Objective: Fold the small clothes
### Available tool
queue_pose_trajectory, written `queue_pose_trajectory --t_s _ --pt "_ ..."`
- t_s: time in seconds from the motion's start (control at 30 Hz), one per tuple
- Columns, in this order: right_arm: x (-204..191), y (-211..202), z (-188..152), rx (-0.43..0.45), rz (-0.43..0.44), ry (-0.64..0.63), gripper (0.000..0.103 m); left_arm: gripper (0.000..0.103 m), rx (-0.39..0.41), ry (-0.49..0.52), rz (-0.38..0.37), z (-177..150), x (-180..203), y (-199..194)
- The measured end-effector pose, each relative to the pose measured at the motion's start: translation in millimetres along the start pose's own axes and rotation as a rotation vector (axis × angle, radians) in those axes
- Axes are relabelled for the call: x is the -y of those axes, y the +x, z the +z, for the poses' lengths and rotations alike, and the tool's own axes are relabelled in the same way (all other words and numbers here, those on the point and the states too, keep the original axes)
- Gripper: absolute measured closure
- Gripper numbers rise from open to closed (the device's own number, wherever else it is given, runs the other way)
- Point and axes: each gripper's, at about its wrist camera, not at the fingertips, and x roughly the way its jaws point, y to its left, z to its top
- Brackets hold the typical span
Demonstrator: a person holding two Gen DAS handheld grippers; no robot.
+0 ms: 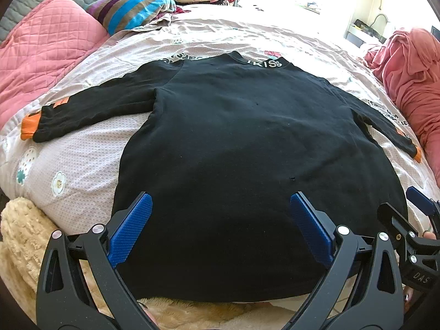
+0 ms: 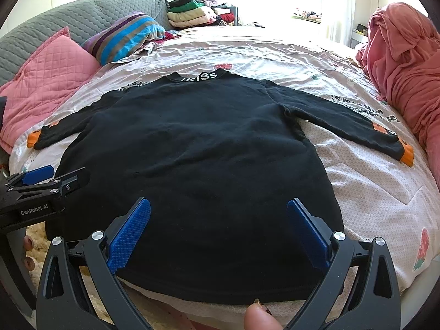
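Observation:
A black long-sleeved top (image 1: 233, 137) with orange cuffs and white collar lettering lies flat on the bed, back up, sleeves spread to both sides; it also shows in the right wrist view (image 2: 198, 148). My left gripper (image 1: 221, 200) is open and empty, hovering over the hem's left half. My right gripper (image 2: 218, 206) is open and empty over the hem's right half. The right gripper shows at the right edge of the left wrist view (image 1: 420, 209); the left gripper shows at the left edge of the right wrist view (image 2: 41, 178).
The bed sheet (image 2: 357, 181) is pale with flower prints. Pink quilted pillow (image 1: 46, 44) and striped pillow (image 1: 132, 5) lie far left. A crumpled pink blanket (image 2: 407, 68) is at right. Folded clothes stack (image 2: 189, 13) at the back. A cream fluffy blanket (image 1: 24, 236) hangs near left.

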Motion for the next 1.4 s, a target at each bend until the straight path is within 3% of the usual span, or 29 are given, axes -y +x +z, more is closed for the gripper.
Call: queue_pose_trajectory --t_s 1.4 --pt "-7.0 3.8 0.7 -0.012 0.000 -0.009 0.004 0.009 0.014 -0.002 -0.004 3.8 -6.9 -3.1"
